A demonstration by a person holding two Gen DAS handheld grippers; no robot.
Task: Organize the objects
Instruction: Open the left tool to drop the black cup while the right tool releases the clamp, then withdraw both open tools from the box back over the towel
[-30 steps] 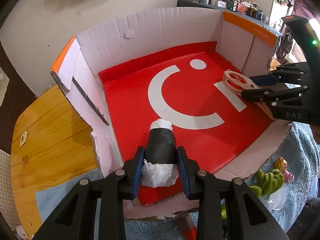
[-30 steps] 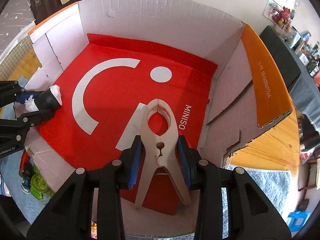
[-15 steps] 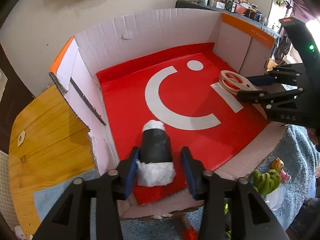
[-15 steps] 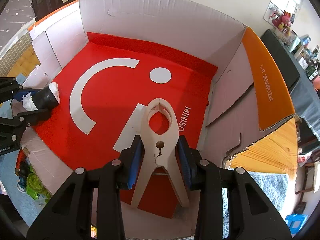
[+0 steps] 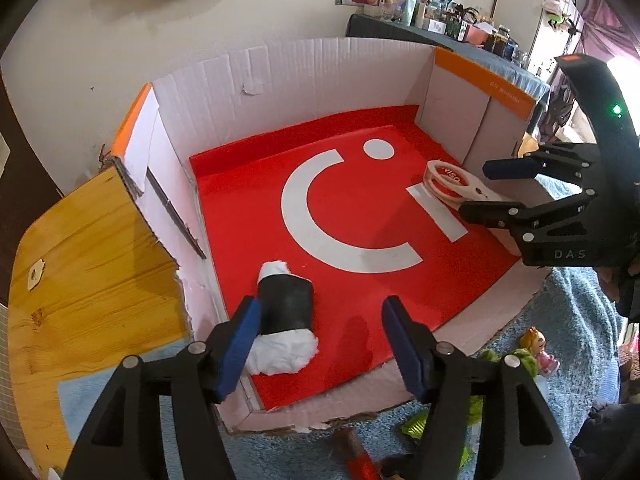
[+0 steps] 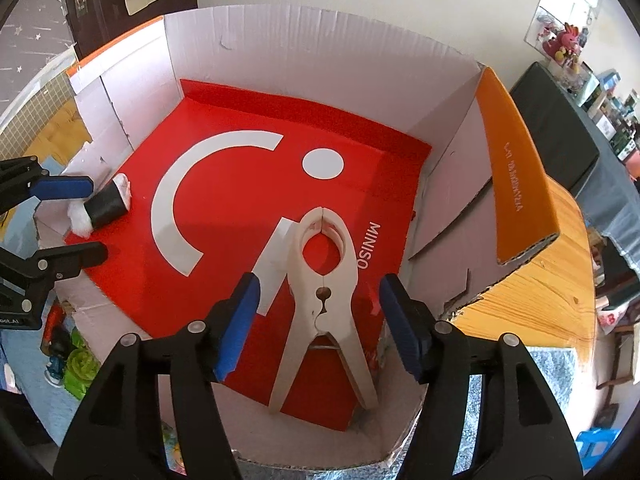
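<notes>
A cardboard box [image 5: 300, 80] lined with a red sheet lies open below both grippers. A black roll with white stuffing [image 5: 284, 308] lies on the red floor in the near left corner. My left gripper [image 5: 320, 312] straddles it with its jaws opening; the roll rests close by the left pad, free of the right one. A large cream clamp-style clip [image 6: 340, 280] lies flat by the box's right wall [image 6: 448, 200]. My right gripper [image 6: 319, 284] has its jaws opening around the clip, with gaps on both sides. The right wrist view also shows the left gripper [image 6: 94, 220] and the roll [image 6: 106, 206].
The box sits on a wooden table [image 5: 80, 260] [image 6: 540, 280]. A blue fluffy rug with small toys, a figurine [image 5: 540, 352] and green pieces [image 6: 80, 364], lies along the near edge. The box's walls stand up on all sides but the near one, which is low.
Both grippers have spread their jaws. The left one has let go of the black roll, the right one of the cream clip; both things now rest on the red floor.
</notes>
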